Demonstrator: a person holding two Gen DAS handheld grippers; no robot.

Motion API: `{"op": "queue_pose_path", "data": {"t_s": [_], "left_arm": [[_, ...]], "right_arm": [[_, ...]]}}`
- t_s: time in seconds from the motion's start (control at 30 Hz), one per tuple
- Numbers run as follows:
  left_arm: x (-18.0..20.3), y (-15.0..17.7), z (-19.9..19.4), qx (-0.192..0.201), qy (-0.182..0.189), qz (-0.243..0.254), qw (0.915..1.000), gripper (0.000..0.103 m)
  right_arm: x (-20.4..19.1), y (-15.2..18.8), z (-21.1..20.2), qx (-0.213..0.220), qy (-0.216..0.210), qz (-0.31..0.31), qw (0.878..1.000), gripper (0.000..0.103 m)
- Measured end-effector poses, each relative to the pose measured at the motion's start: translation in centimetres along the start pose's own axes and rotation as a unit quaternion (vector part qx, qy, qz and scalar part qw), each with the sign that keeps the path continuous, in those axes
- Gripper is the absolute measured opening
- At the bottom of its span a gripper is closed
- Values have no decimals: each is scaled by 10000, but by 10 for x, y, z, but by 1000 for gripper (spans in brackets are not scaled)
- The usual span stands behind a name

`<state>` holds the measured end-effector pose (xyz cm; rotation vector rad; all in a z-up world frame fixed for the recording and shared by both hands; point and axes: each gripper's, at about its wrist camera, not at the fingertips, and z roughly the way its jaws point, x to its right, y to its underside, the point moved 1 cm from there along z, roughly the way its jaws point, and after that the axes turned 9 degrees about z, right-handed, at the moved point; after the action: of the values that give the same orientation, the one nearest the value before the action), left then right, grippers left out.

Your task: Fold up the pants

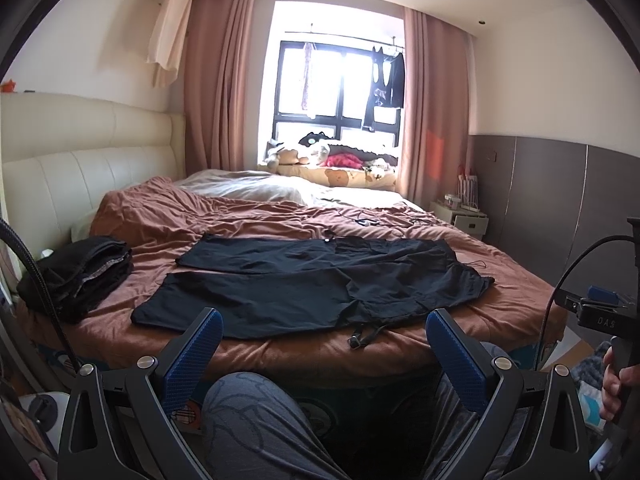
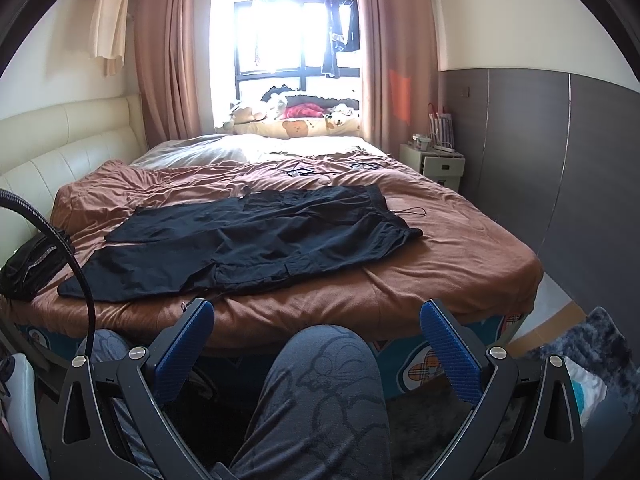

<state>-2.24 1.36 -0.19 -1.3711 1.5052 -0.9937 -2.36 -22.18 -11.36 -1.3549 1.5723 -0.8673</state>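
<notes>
A pair of black pants (image 1: 312, 284) lies spread flat across the near part of the bed, legs to the left, waist with a drawstring to the right. It also shows in the right wrist view (image 2: 248, 240). My left gripper (image 1: 324, 324) is open and empty, held short of the bed's near edge, above the person's knee. My right gripper (image 2: 316, 314) is open and empty, also short of the bed's edge. The right gripper's body (image 1: 600, 312) shows at the right edge of the left wrist view, held in a hand.
The bed has a rumpled brown cover (image 1: 240, 224). A stack of folded dark clothes (image 1: 80, 272) sits at its left, near the cream headboard (image 1: 80, 176). Cables (image 2: 304, 170) lie further back. A white nightstand (image 2: 440, 164) stands at the right by a grey wall.
</notes>
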Motion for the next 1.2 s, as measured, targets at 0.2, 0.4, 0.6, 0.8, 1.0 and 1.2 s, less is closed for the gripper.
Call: {"op": "queue_pose_path", "data": {"t_s": [0.2,0.4,0.6,0.8,1.0,1.2], "left_arm": [[-9,4,8,-69,-33,-63,10000,103],[-22,11,21,-221,-106,-177,9995,103],[-38,16,38,-378,-212,-273,9987,103],[-57,21,57,-546,-339,-408,9971,103],[-76,25,81,-756,-419,-577,9946,103],[-93,28,107,-949,-452,-740,9917,103]], "right_arm": [[-1,0,6,-50,29,-10,10000,103],[5,-3,19,-156,-37,67,9998,103],[8,-10,36,-286,-65,144,9995,103],[13,-19,56,-395,-70,239,9989,103],[16,-26,76,-471,-58,283,9985,103],[20,-35,100,-629,-75,398,9972,103]]}}
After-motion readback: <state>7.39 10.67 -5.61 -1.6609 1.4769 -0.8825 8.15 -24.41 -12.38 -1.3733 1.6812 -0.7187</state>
